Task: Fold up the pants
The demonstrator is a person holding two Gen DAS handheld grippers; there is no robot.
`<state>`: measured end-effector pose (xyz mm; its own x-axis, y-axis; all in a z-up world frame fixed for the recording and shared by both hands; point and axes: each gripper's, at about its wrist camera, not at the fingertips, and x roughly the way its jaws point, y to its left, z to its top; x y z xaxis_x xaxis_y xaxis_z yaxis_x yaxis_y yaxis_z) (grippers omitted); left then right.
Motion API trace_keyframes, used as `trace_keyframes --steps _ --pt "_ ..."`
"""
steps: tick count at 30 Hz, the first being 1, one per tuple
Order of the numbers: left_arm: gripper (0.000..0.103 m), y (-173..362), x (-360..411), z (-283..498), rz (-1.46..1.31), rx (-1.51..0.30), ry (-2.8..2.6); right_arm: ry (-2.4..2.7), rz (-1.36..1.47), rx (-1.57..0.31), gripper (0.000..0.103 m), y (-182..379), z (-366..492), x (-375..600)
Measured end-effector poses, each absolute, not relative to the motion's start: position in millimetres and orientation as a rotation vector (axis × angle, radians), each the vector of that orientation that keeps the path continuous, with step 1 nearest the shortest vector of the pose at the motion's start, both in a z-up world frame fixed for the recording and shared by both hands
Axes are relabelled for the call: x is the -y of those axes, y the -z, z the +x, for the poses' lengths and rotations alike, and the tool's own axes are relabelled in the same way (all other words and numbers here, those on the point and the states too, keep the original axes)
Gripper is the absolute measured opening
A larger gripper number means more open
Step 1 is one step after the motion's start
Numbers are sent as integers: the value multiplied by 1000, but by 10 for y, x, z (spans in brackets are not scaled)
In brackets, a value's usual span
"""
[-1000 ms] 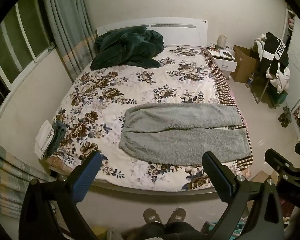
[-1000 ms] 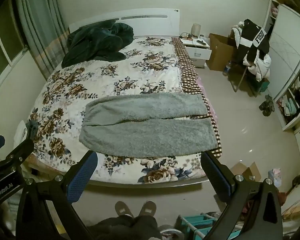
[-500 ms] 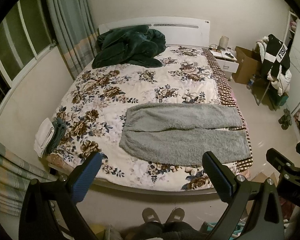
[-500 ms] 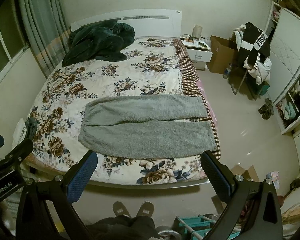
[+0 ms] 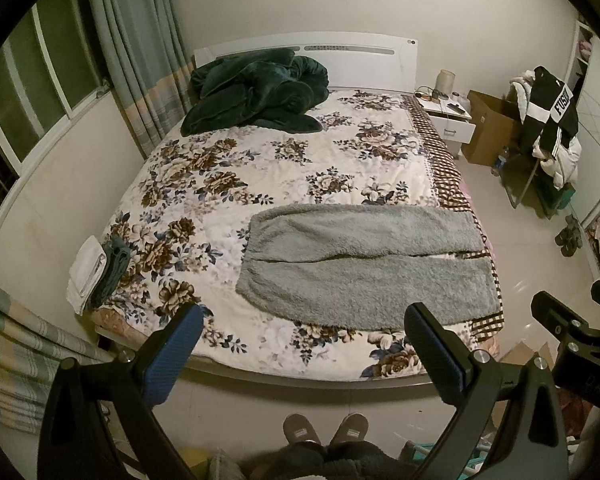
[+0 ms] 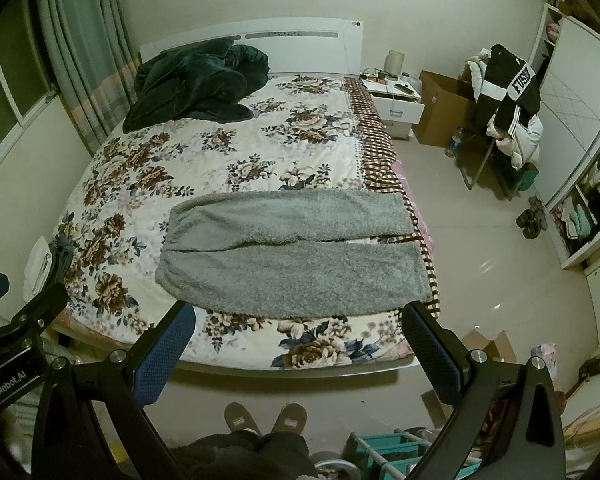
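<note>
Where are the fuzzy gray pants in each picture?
Left wrist view: gray pants lie flat right of centre, near the bed's foot.
Right wrist view: gray pants lie at centre, near the bed's foot.
Shared landmark: dark green blanket heaped by the headboard.

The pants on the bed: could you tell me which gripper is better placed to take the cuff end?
Right, probably. The pants lie flat, cuffs toward the right. The right gripper hangs nearer that end; the left gripper nearer the waist. Both are open.
</note>
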<state>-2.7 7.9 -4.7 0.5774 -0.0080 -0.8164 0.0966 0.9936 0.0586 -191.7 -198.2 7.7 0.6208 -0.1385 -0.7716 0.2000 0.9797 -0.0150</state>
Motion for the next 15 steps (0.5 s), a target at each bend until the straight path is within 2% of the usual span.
trace_keyframes --steps 15 --pt "103 57 -101 -37 98 -958 64 188 79 -881 103 -115 -1896 2022"
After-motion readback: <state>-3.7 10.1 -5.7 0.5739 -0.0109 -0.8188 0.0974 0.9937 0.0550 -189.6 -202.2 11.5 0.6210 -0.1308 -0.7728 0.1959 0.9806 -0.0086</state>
